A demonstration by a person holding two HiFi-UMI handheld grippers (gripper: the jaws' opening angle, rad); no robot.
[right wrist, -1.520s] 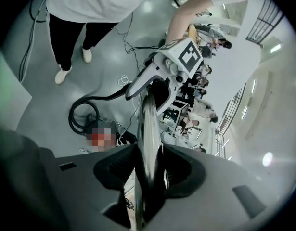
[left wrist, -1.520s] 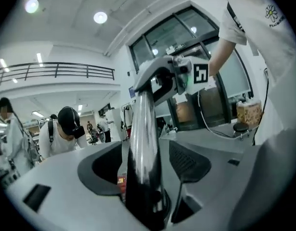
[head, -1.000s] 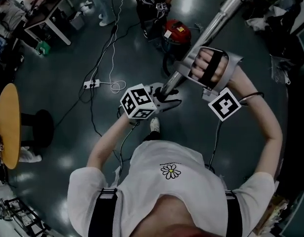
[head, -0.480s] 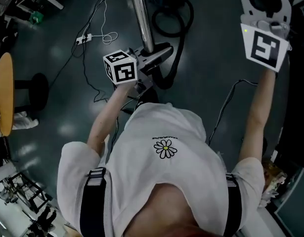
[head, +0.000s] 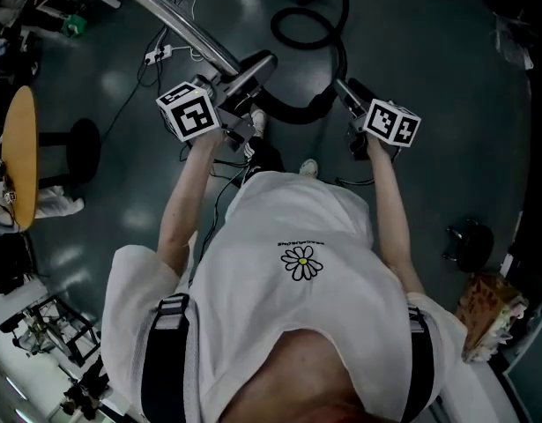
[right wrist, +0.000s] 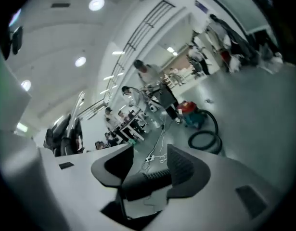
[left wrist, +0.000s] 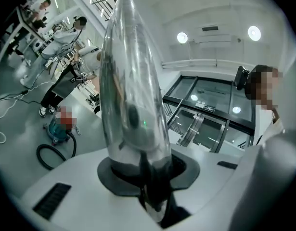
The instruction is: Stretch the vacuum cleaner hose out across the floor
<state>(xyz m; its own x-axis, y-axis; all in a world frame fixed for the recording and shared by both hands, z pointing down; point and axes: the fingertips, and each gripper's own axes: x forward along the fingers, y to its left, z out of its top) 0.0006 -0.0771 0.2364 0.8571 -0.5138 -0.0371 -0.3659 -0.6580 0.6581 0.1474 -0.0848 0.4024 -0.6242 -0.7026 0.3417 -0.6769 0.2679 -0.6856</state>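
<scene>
Hose [head: 345, 51] lies coiled on the floor [head: 429, 77], far centre, its near end running to the wand [head: 174, 25], which the left hand-held gripper [head: 242, 85] clamps tight. Right hand-held gripper [head: 352, 93] has just been opening its jaws, which stand apart with a ribbed hose stretch between them. Looks like a regrasp step: next it likely needs to close there and pull the coil out straight.

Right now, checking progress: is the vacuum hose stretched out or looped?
Looped: the hose curls in a ring on the floor beside the vacuum cleaner.

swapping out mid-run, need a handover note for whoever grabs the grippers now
Left gripper: shut on the wand, held up off the floor.
Right gripper: jaws have just been opening and stand wide; the hose lies between them, apparently not clamped.
Vacuum is ahead, hose looped beside it.
Done: wand picked up.
Left: grip the hose and pull it out straight.
</scene>
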